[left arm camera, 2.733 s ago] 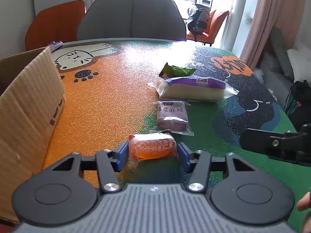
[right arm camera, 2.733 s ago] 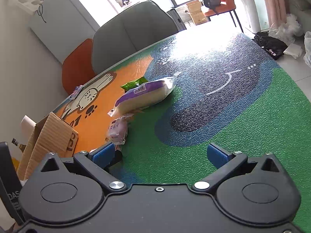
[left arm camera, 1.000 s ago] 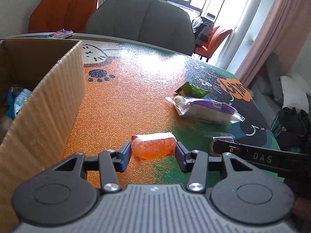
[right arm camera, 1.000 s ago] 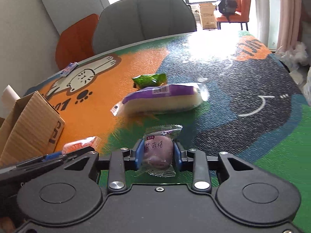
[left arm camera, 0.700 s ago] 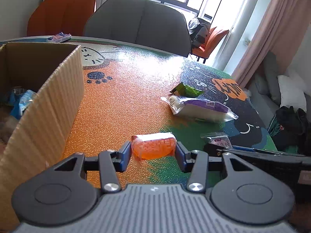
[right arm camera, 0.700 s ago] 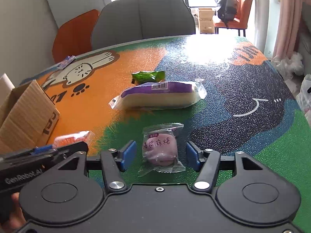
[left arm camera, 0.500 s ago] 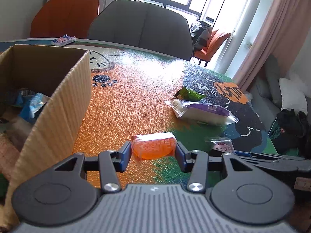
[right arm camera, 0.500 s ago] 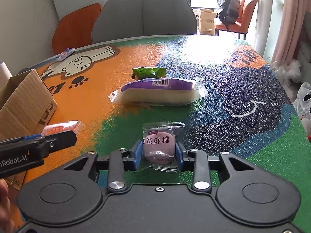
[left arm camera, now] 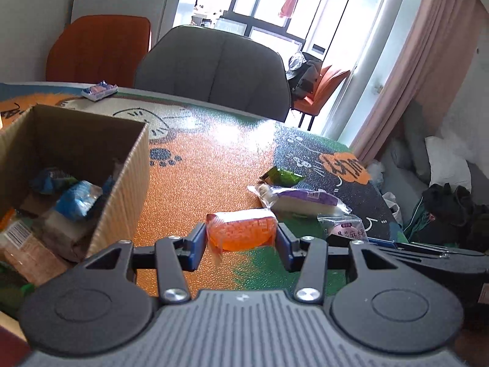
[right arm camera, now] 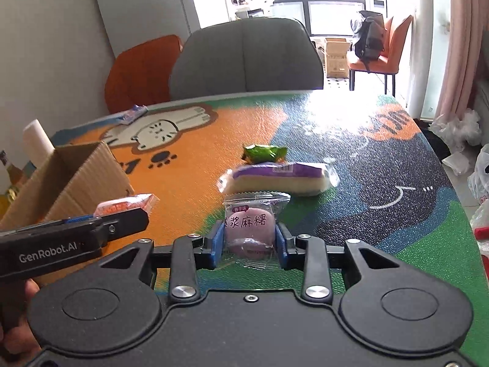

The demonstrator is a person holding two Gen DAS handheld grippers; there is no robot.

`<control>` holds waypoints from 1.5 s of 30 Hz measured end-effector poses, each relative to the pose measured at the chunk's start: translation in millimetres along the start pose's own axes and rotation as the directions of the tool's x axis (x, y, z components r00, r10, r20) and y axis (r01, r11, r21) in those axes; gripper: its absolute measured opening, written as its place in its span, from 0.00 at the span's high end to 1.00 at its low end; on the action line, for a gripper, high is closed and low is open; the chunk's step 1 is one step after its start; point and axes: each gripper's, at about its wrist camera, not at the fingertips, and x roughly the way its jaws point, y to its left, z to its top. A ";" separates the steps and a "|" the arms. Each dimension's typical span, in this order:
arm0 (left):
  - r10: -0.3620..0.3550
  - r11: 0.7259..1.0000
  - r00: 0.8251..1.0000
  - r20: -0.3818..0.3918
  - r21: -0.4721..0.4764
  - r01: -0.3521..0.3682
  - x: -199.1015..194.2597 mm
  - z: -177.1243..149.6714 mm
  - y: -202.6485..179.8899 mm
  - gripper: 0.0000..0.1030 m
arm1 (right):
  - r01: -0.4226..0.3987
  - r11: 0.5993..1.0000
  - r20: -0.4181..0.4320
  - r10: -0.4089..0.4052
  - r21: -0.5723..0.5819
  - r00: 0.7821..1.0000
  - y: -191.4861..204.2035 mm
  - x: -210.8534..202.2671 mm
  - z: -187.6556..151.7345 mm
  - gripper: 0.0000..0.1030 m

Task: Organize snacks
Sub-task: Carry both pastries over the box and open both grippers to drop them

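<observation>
My left gripper is shut on an orange snack pack and holds it above the table, just right of an open cardboard box with several snacks inside. My right gripper is shut on a pink-purple mochi pack and holds it above the table. The mochi pack also shows in the left wrist view. The orange pack shows in the right wrist view, beside the box. A long purple-and-white pack and a small green pack lie on the table.
The table has a cartoon-cat mat in orange, green and dark blue. A small blue-and-pink pack lies at its far left edge. A grey chair and an orange chair stand behind the table.
My left gripper has carried the orange pack up and left to beside the box opening. My right gripper opened briefly, shut again on the mochi pack and lifted it.
</observation>
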 end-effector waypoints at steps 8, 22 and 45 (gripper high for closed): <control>0.005 1.000 0.999 0.045 -0.001 -0.005 -23.3 12.2 11.9 0.54 | -0.059 0.998 0.053 0.059 -0.001 0.997 21.0 -15.0 12.7 0.68; 0.069 0.997 0.994 0.089 -0.028 -0.067 -53.8 25.3 54.0 0.54 | -0.128 0.990 0.072 0.132 -0.060 0.989 73.7 -9.6 30.9 0.68; 0.155 0.982 0.985 0.080 -0.120 -0.145 -78.3 42.0 150.3 0.52 | -0.207 0.971 0.050 0.215 -0.121 0.975 157.7 5.5 38.0 0.68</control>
